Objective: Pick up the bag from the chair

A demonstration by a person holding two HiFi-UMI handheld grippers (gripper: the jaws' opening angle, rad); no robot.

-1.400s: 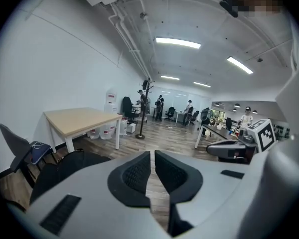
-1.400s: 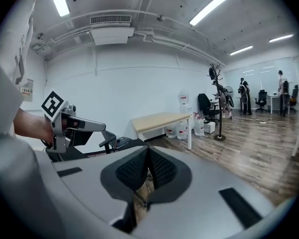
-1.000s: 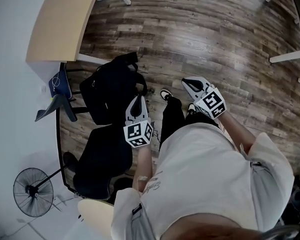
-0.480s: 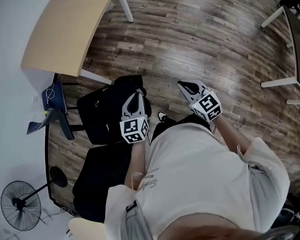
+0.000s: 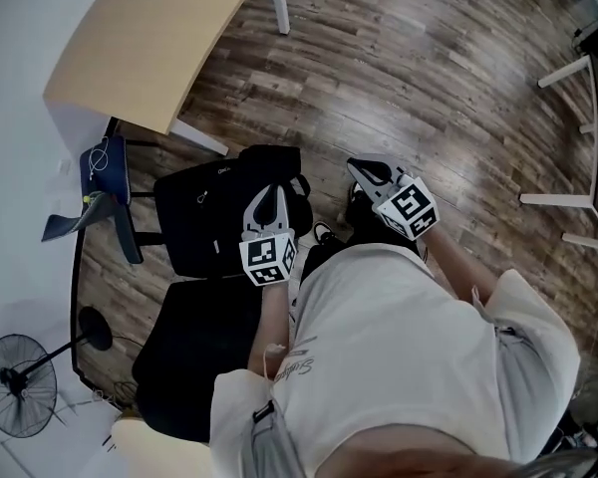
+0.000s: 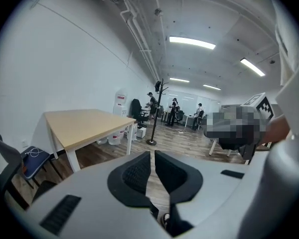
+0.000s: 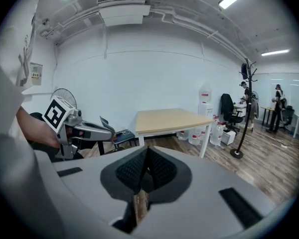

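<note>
The black bag (image 5: 211, 217) lies on a dark chair that it mostly hides, left of my legs in the head view. My left gripper (image 5: 271, 191) hangs over the bag's right edge, shut and empty, apart from the bag as far as I can tell. My right gripper (image 5: 358, 166) is held further right above the wooden floor, also shut with nothing in it. In the left gripper view the closed jaws (image 6: 153, 157) point across the room; the bag is below that view. The right gripper view shows its closed jaws (image 7: 146, 152) and the left gripper (image 7: 84, 129) beside them.
A light wooden table (image 5: 149, 38) stands just beyond the bag. A blue chair (image 5: 104, 164) is by the wall at left, a second black chair (image 5: 194, 352) is near me, and a floor fan (image 5: 5, 396) is at lower left. White desk legs (image 5: 568, 73) stand at right.
The person has stepped forward towards the table, so the fan has slid to the lower left corner. Both grippers travelled along, still shut, and the left one now overlaps the bag's right edge.
</note>
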